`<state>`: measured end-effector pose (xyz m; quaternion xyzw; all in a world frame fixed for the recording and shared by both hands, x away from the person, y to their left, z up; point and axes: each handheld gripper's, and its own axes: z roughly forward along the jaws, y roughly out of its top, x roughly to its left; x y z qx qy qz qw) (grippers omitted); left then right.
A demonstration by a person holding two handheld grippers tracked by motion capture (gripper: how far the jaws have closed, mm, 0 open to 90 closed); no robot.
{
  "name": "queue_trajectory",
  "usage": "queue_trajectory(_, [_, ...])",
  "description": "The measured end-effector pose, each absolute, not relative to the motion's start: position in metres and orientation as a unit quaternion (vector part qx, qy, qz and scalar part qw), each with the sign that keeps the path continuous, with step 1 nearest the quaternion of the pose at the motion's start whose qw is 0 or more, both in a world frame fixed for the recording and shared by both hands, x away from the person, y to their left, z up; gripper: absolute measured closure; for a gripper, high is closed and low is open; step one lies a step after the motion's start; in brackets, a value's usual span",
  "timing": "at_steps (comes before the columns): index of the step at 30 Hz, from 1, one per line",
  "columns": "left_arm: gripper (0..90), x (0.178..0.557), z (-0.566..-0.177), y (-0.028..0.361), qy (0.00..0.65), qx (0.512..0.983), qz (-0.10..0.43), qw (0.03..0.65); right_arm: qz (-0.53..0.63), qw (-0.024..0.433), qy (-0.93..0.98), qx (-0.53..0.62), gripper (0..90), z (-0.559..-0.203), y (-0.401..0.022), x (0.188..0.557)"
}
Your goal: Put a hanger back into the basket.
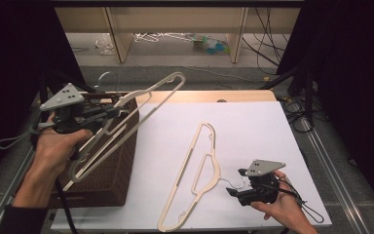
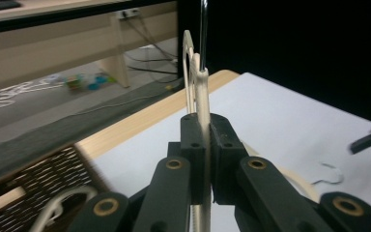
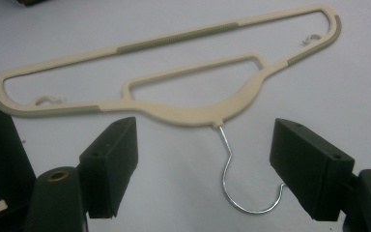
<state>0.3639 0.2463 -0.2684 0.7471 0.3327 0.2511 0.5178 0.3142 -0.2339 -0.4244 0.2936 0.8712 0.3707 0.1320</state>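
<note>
Right gripper [image 1: 234,186], near table edge, in the person's right hand [image 1: 285,207]: jaws released and spread wide, nothing pressed between the pads; the metal hook [image 3: 244,186] of the lying hanger sits in the gap between them.

Lying hanger [image 1: 195,175], cream plastic: flat on the white table sheet [image 1: 253,131], running from the near edge up toward the middle, hook end toward the right gripper.

Left gripper [image 1: 108,114], in the left hand [image 1: 53,146], raised over the basket: jaws clenched on the neck of a second cream hanger [image 1: 126,124], which is held clear of the table and slants upward to the far right.

Wicker basket [image 1: 114,170], dark brown: at the table's left side, beneath the held hanger.

Floor beyond the table: cables and wooden furniture legs.
</note>
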Motion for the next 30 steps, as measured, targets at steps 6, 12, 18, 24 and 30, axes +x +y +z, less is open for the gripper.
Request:
queue_trajectory(6, [85.7, 0.362, -0.279, 0.277, 0.349, 0.744, 0.275, 0.5, 0.365, 0.13, 0.872, 0.299, 23.5, -0.428, -0.232, 0.314])
queue_trajectory(12, [85.7, 0.369, -0.293, 0.304, 0.369, 0.738, 0.285, 0.488, 0.37, 0.134, 0.869, 0.3, 23.6, -0.43, -0.231, 0.314])
queue_trajectory(18, [85.7, 0.374, -0.309, 0.326, 0.376, 0.737, 0.289, 0.482, 0.365, 0.13, 0.873, 0.296, 23.8, -0.433, -0.23, 0.315])
queue_trajectory(24, [85.7, 0.378, -0.329, 0.344, 0.405, 0.726, 0.287, 0.476, 0.364, 0.125, 0.873, 0.299, 23.8, -0.433, -0.229, 0.315])
queue_trajectory(30, [85.7, 0.376, -0.344, 0.355, 0.415, 0.725, 0.278, 0.475, 0.357, 0.121, 0.878, 0.295, 23.9, -0.433, -0.23, 0.315])
